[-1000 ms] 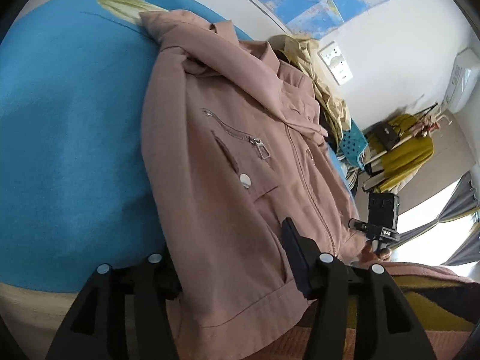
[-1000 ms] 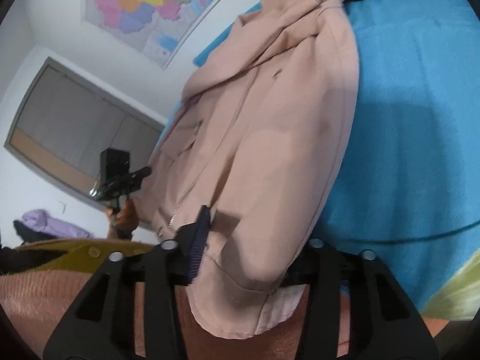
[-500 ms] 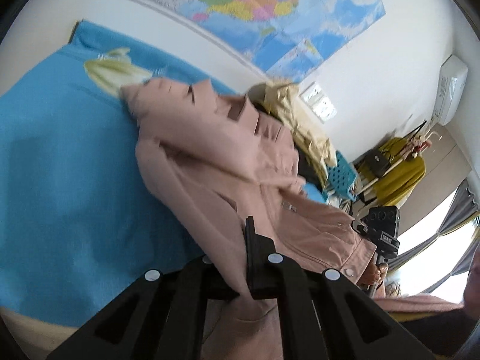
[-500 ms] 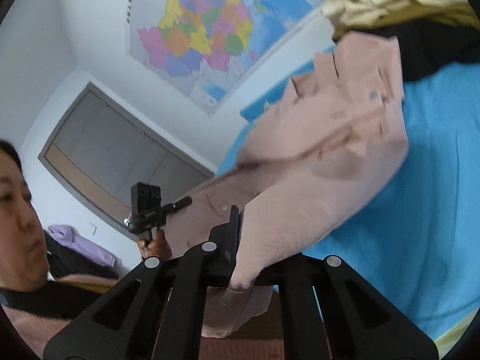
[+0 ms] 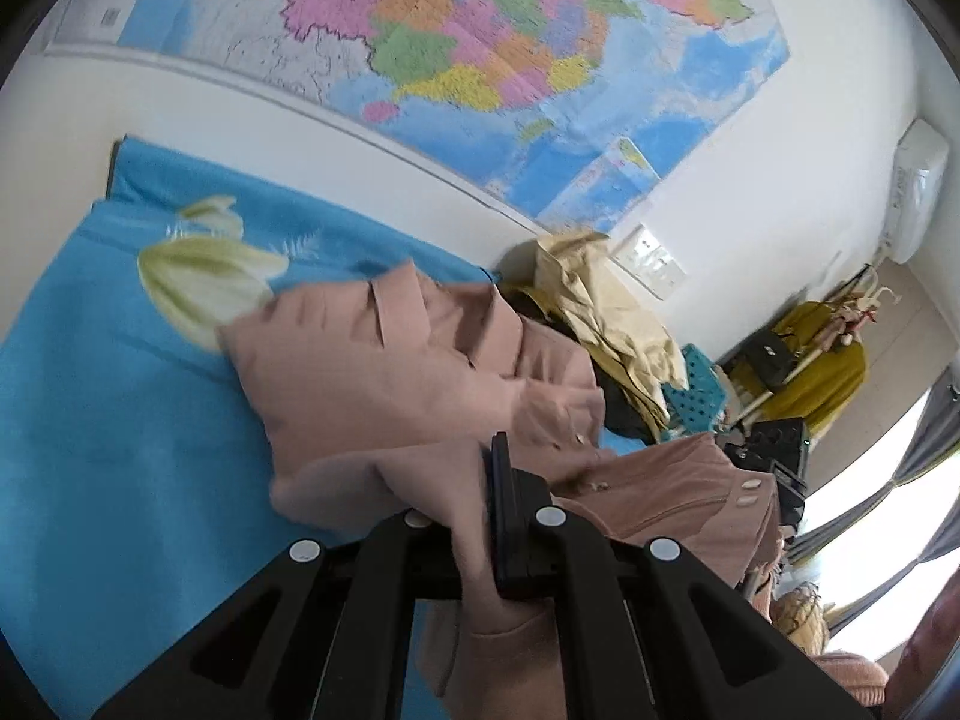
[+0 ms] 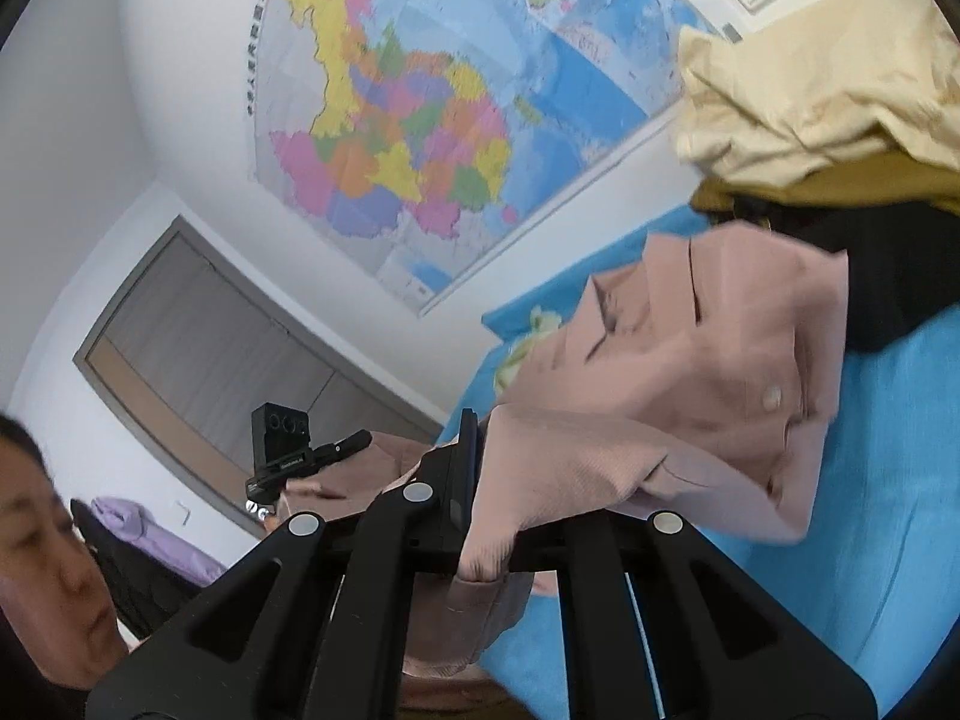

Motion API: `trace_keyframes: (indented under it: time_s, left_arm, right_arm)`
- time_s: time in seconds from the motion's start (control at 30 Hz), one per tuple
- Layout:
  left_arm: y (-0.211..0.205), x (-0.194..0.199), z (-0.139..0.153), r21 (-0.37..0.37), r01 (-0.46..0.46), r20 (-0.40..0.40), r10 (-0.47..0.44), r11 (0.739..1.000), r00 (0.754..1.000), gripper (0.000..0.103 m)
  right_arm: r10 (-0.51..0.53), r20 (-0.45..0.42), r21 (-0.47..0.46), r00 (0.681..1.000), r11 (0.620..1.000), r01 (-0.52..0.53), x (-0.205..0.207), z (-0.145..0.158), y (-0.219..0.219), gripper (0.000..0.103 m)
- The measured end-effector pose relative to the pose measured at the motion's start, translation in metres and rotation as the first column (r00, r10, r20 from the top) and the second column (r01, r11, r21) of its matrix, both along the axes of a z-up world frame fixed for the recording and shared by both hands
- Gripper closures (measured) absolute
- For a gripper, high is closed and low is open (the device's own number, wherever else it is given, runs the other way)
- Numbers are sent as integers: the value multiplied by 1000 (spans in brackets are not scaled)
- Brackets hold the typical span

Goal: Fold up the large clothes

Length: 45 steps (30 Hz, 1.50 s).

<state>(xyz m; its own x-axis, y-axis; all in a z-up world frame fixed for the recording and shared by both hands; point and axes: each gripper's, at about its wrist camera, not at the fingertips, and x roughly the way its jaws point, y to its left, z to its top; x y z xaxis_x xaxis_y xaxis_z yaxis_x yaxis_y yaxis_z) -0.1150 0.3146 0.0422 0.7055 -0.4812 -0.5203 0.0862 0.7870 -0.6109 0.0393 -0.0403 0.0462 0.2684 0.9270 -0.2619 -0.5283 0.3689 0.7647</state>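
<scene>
A dusty-pink jacket (image 5: pixel 384 384) lies on the blue bedspread (image 5: pixel 102 420), its collar end resting flat and its hem end raised into the air. My left gripper (image 5: pixel 474 480) is shut on one corner of the hem, and pink cloth hangs down between its fingers. In the right wrist view the same jacket (image 6: pixel 708 384) arches up from the bed, and my right gripper (image 6: pixel 480 450) is shut on the other hem corner. The right gripper (image 5: pixel 774 456) also shows at the far end of the lifted hem, and the left gripper (image 6: pixel 288 456) shows in the right wrist view.
A heap of cream, mustard and black clothes (image 5: pixel 606 324) sits on the bed just beyond the jacket's collar, also seen as clothes (image 6: pixel 828 120). A large map (image 5: pixel 480 48) covers the wall. A clothes rack (image 5: pixel 828 348) stands by the window. A person (image 6: pixel 48 564) leans in at the left.
Both grippers closed on the jacket's hem corners and rose, lifting the hem off the bed. The cameras tilted up, so more wall and map fill the views.
</scene>
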Motion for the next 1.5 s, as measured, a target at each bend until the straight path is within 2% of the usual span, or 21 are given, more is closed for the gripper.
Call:
trace_keyframes:
  time_s: [0.23,0.47,0.77,0.9,1.0,1.03,1.07,1.1,1.13,1.17,1.2,1.27,1.33,1.37,1.43,1.47,1.5]
  left_arm:
    - [10,64,9,25,-25,-55,26,999,998,100]
    - [21,124,-4,36,-52,-131,56,998,990,100]
    - [37,193,-39,53,-78,-246,88,996,965,100]
    - [42,219,-66,52,-94,-321,105,994,941,99]
    - [45,229,-81,63,-112,-360,127,992,924,92]
    - [46,229,-83,62,-114,-366,129,992,922,86]
    - [47,229,-83,55,-108,-366,120,993,923,79]
    - [47,227,-82,46,-109,-365,119,993,924,63]
    - [49,223,-79,43,-124,-353,131,991,927,50]
    - [50,216,-73,58,-140,-322,151,988,935,45]
    - [51,209,-66,75,-153,-288,169,985,943,39]
    - [50,190,-49,94,-164,-197,179,982,964,36]
    - [42,179,-37,122,-148,-148,166,981,975,29]
    - [31,175,-33,173,-126,-129,149,977,980,29]
    - [3,176,-31,299,-66,-112,104,952,988,29]
    - [-9,178,-33,343,-35,-103,75,939,992,29]
    - [-24,181,-36,387,2,-98,39,922,994,29]
  right_arm:
    - [-32,-36,4,999,999,32,54,3,9,97]
    - [-56,-86,-28,995,998,54,110,-7,23,97]
    - [-147,-210,-113,967,986,125,178,-50,31,97]
    - [-182,-256,-177,949,974,139,198,-72,38,96]
    - [-186,-272,-188,944,973,138,205,-79,41,92]
    - [-186,-266,-199,946,971,135,205,-77,42,90]
    - [-186,-258,-209,948,969,133,204,-75,42,79]
    - [-185,-241,-217,953,967,133,200,-69,42,61]
    - [-188,-210,-231,959,963,138,195,-61,43,50]
    - [-197,-177,-247,964,957,150,189,-52,43,37]
    - [-199,-131,-258,971,953,160,181,-42,44,37]
    - [-182,-10,-289,983,942,172,159,-20,49,37]
    - [-148,108,-334,983,926,176,139,-4,59,37]
    - [-112,206,-391,972,901,187,125,4,71,37]
    - [-44,329,-491,943,846,210,109,9,97,37]
    - [23,363,-545,932,816,192,102,5,117,38]
    - [78,360,-574,930,804,155,100,0,130,41]
